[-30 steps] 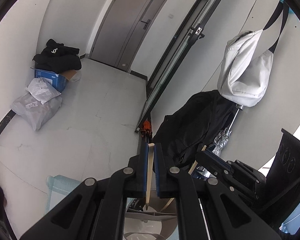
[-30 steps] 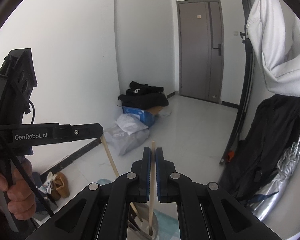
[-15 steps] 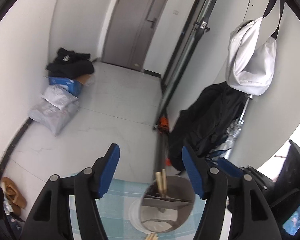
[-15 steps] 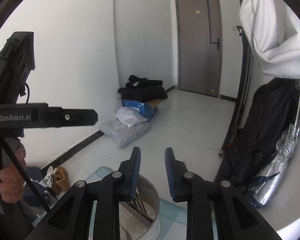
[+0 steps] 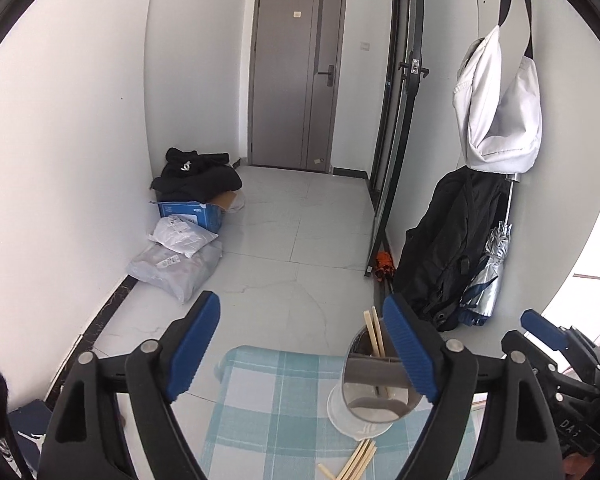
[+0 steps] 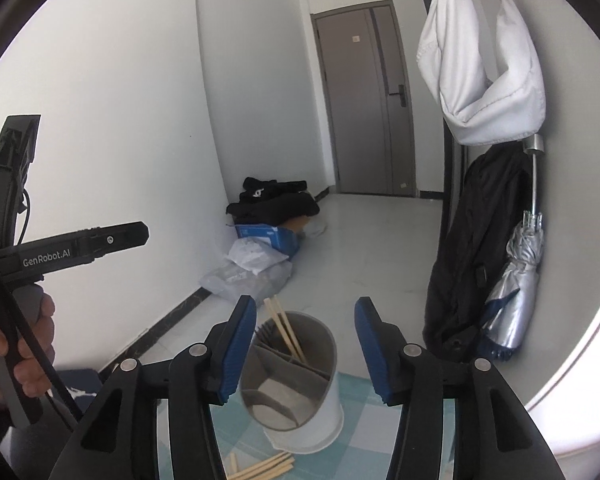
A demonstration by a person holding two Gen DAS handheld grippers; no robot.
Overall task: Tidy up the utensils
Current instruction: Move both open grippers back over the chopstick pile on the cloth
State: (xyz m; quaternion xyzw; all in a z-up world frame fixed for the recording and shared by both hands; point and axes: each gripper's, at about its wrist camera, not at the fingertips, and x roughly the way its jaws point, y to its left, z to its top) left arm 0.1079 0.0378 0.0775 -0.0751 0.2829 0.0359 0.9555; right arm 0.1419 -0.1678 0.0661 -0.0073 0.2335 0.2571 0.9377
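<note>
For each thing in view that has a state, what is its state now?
left gripper: open, empty, jaws just opened
right gripper: open, empty, jaws just opened
utensil holder: upright, holds chopsticks
loose chopsticks: lying on the checked cloth
grey door: closed
umbrella: folded

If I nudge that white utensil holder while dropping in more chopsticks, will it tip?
Possibly. The utensil holder looks tall, thin-walled and nearly empty, so probably light. Its two chopsticks lean to one side. It stands on a checked cloth, so it may slide instead.
</note>
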